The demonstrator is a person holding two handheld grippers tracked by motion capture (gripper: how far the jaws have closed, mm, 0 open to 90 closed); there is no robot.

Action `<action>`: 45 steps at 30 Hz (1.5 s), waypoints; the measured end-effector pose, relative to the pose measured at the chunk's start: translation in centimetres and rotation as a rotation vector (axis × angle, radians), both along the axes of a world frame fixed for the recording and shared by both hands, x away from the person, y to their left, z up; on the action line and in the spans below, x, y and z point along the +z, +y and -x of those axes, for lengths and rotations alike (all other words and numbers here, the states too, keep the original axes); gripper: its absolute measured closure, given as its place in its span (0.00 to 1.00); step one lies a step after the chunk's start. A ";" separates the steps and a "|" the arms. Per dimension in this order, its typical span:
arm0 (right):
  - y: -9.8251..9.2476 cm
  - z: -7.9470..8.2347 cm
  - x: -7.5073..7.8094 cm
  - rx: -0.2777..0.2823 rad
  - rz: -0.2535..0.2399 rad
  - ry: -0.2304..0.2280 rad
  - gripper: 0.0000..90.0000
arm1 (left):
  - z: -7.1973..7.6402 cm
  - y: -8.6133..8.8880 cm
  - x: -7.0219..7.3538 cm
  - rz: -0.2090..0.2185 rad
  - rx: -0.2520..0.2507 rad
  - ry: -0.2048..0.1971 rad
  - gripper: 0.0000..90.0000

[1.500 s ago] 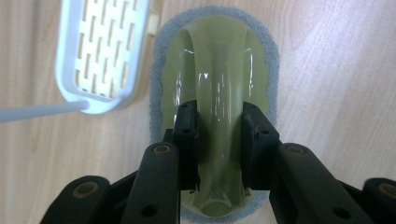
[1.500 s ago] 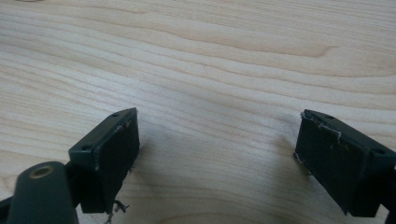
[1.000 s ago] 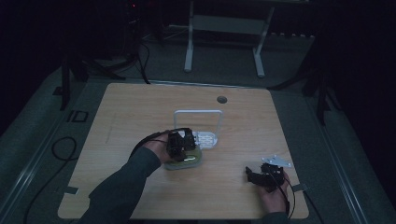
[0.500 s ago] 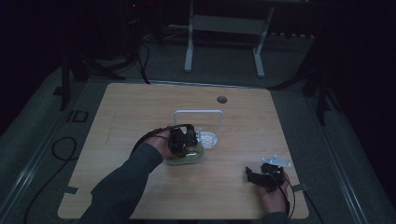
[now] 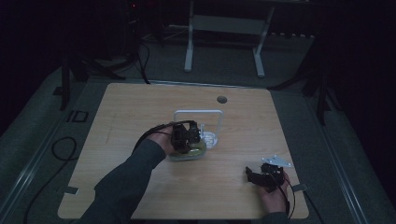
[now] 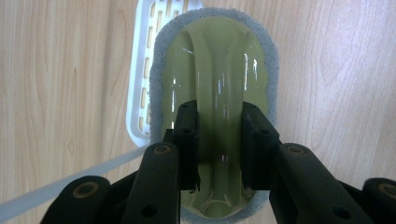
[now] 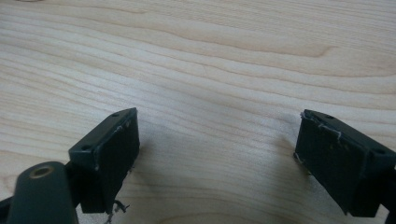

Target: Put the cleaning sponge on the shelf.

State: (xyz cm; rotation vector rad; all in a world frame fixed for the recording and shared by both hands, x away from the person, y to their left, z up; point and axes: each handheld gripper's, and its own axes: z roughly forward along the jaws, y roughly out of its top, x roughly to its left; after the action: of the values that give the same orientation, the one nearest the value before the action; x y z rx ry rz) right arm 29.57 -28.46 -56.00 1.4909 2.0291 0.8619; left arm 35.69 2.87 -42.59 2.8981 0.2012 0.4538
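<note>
Dim room, wooden table (image 5: 140, 107). Your left gripper (image 6: 218, 144) clamps ridge handle of green scrubber (image 6: 217, 74) at frame centre, overlapping white slotted tray (image 6: 140, 84). Keep squeeze centred, lift level. Right gripper (image 7: 217, 154) spread, idle, lower right.

Glossy olive-green plastic scrubber handle (image 6: 219, 93) on a rough grey pad; pale, smooth wood-grain surface (image 7: 224, 56); slotted white plastic tray (image 6: 142, 70).
</note>
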 end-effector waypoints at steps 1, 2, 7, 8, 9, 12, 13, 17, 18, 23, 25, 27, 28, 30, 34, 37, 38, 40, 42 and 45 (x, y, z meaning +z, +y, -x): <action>0.0 0.0 0.0 0.000 0.000 0.000 0.15 | 0.0 0.0 0.0 0.001 -0.007 -0.002 0.79; 0.0 0.0 0.0 0.000 0.000 0.000 0.15 | -0.1 -0.1 -0.1 0.003 -0.013 -0.004 0.79; 0.0 0.0 0.0 0.000 0.000 0.000 0.15 | -0.3 -0.2 -0.4 0.000 -0.032 -0.020 0.79; 0.0 0.0 0.0 0.000 0.000 0.000 0.15 | -0.3 -0.3 -0.4 0.001 -0.035 -0.023 0.79; 0.0 0.0 0.0 0.001 0.000 0.000 0.15 | -0.4 -0.3 -0.4 0.002 -0.036 -0.021 0.79; 0.0 0.0 0.0 0.000 0.000 0.000 0.15 | -0.6 -0.4 -0.6 0.005 -0.049 -0.032 0.79; 0.0 0.0 0.0 0.000 0.000 0.000 0.15 | -0.6 -0.4 -0.6 0.006 -0.048 -0.033 0.79; 0.0 0.0 0.0 0.000 0.000 0.000 0.15 | -0.8 -0.5 -0.7 0.001 -0.053 -0.039 0.79; 0.0 0.0 0.0 0.000 0.000 0.000 0.15 | -0.9 -0.5 -0.8 0.003 -0.056 -0.040 0.79; 0.0 0.0 0.0 0.000 0.000 0.000 0.15 | -1.1 -0.7 -0.9 0.009 -0.064 -0.048 0.79; 0.0 0.0 0.0 0.000 0.000 0.000 0.15 | -1.2 -0.8 -1.0 0.014 -0.067 -0.047 0.79; 0.0 0.0 0.0 -0.001 -0.001 0.001 0.15 | -1.3 -0.9 -1.0 0.011 -0.066 -0.048 0.79; 0.0 0.0 0.0 -0.001 -0.001 0.000 0.15 | -1.4 -1.0 -1.1 0.017 -0.064 -0.048 0.79; 0.0 0.0 0.0 0.000 0.000 0.000 0.15 | -1.4 -1.0 -1.1 0.020 -0.064 -0.050 0.79; 0.0 0.0 0.0 0.000 0.000 0.000 0.15 | -1.6 -1.2 -1.2 0.026 -0.065 -0.055 0.79; 0.0 0.0 0.0 0.000 0.000 0.000 0.15 | -1.7 -1.4 -1.2 0.026 -0.072 -0.053 0.79; 0.0 0.0 0.0 0.000 0.000 0.000 0.15 | -1.7 -1.4 -1.2 0.029 -0.075 -0.054 0.79; 0.0 0.0 0.0 -0.001 -0.001 0.000 0.15 | -1.8 -1.5 -1.3 0.029 -0.080 -0.056 0.79; 0.0 0.0 0.0 0.000 0.000 0.000 0.15 | -1.9 -1.7 -1.4 0.033 -0.077 -0.056 0.79; 0.0 0.0 0.0 -0.001 -0.001 0.001 0.15 | -2.0 -1.8 -1.5 0.032 -0.076 -0.057 0.79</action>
State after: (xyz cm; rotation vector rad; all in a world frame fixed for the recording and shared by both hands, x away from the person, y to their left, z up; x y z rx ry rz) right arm 29.57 -28.46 -55.99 1.4921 2.0288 0.8620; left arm 37.68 1.05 -44.08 2.8457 0.0886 0.5150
